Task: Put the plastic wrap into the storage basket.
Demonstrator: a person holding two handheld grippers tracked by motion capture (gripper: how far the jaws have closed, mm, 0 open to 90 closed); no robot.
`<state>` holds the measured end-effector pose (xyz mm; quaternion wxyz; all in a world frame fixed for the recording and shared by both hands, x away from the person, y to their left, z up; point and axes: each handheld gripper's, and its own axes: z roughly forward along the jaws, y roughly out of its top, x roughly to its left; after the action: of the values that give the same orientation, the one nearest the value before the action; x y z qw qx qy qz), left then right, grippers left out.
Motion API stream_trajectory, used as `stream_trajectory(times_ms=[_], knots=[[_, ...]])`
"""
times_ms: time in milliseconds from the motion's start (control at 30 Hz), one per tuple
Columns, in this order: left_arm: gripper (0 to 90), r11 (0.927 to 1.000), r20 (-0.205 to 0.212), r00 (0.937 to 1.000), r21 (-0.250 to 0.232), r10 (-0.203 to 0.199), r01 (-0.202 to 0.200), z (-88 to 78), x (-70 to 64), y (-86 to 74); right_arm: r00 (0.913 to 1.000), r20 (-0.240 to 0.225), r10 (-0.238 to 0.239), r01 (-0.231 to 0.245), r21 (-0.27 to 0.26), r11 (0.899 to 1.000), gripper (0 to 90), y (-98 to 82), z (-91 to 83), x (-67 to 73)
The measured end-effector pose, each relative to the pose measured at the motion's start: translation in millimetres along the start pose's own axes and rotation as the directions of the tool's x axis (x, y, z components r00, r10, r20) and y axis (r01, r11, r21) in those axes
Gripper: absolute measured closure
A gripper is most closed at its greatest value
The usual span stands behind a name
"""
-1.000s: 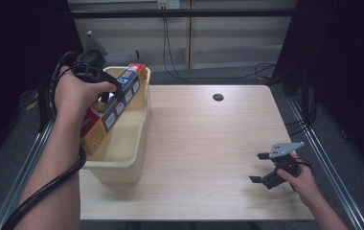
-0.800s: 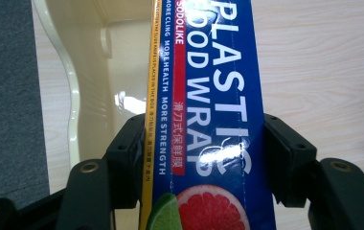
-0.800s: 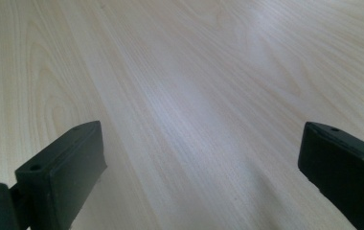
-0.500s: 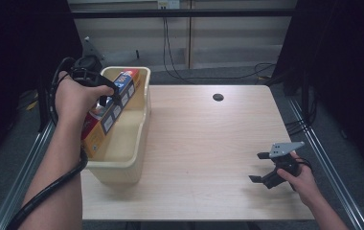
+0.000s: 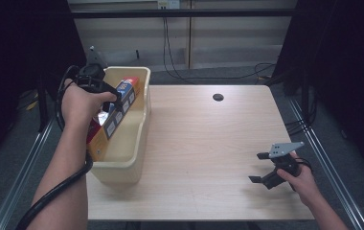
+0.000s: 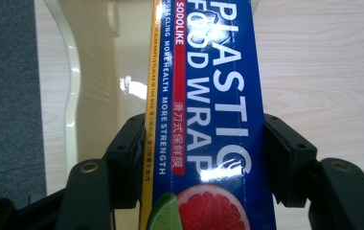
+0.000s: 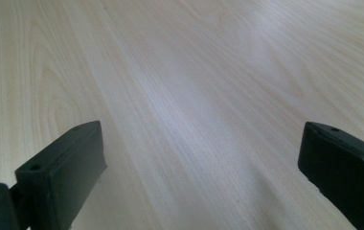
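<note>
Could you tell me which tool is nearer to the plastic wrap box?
Left: the left tool is clamped on the plastic wrap box; the right tool sits far across the table.

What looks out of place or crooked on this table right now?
Only the plastic food wrap box stands out: it sits tilted in the cream tub, its far end above the rim, clamped by the left gripper. Nothing looks spilled or damaged. The right gripper is open over bare table.

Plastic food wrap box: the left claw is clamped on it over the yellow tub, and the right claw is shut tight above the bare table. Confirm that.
One thing is wrong: the right claw is open, its jaws standing wide apart over the wooden table, as the right gripper view shows. The left claw is indeed clamped on the plastic food wrap box over the yellow tub.
</note>
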<state>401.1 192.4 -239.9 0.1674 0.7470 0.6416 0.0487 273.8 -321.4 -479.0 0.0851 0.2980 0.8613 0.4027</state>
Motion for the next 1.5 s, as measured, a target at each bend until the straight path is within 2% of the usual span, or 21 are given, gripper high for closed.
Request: stream_trajectory(times_ms=[600, 1033, 1067, 1133, 1267, 1300, 1367, 1467, 1500], knots=[[40.6, 0.9990, -0.002, 0.9997, 0.036, -0.025, 0.025, 23.3, 2.6, -3.3, 1.0000, 0.002, -0.002, 0.002, 0.007, 1.000, 2.0, 0.2, 1.1, 0.8], [40.6, 0.9986, -0.013, 0.9995, 0.045, -0.027, 0.028, 31.3, 3.6, -4.2, 1.0000, -0.002, -0.005, 0.005, 0.004, 1.000, 2.0, 0.7, 1.3, 0.7], [40.6, 0.9984, -0.012, 0.9993, 0.043, -0.036, 0.037, 32.7, 3.2, -4.3, 1.0000, -0.003, -0.005, 0.005, 0.003, 1.000, 2.0, 0.7, 1.2, 0.7], [40.6, 0.9986, -0.014, 0.9995, 0.045, -0.029, 0.029, 34.3, 3.6, -4.2, 1.0000, -0.002, -0.005, 0.005, 0.003, 1.000, 2.0, 0.8, 1.2, 0.7], [40.5, 0.9979, -0.012, 0.9991, 0.050, -0.040, 0.041, 37.9, 2.8, -4.9, 1.0000, -0.003, -0.003, 0.003, 0.002, 1.000, 2.0, 0.8, 0.8, 0.8], [40.5, 0.9981, -0.016, 0.9995, 0.054, -0.029, 0.030, 38.7, 3.9, -4.8, 1.0000, -0.005, -0.003, 0.003, 0.002, 1.000, 2.0, 0.8, 0.8, 0.8], [40.5, 0.9974, -0.012, 0.9988, 0.055, -0.047, 0.048, 40.2, 2.8, -5.4, 1.0000, -0.003, -0.003, 0.003, 0.003, 1.000, 2.0, 0.8, 0.8, 0.8], [40.5, 0.9978, -0.017, 0.9992, 0.055, -0.037, 0.038, 42.3, 3.6, -5.3, 1.0000, -0.004, -0.006, 0.006, 0.003, 1.000, 2.0, 0.8, 0.9, 1.2], [40.5, 0.9973, -0.014, 0.9988, 0.055, -0.047, 0.048, 43.1, 3.1, -5.5, 1.0000, -0.006, -0.007, 0.007, 0.002, 1.000, 2.0, 0.8, 0.8, 1.1]])
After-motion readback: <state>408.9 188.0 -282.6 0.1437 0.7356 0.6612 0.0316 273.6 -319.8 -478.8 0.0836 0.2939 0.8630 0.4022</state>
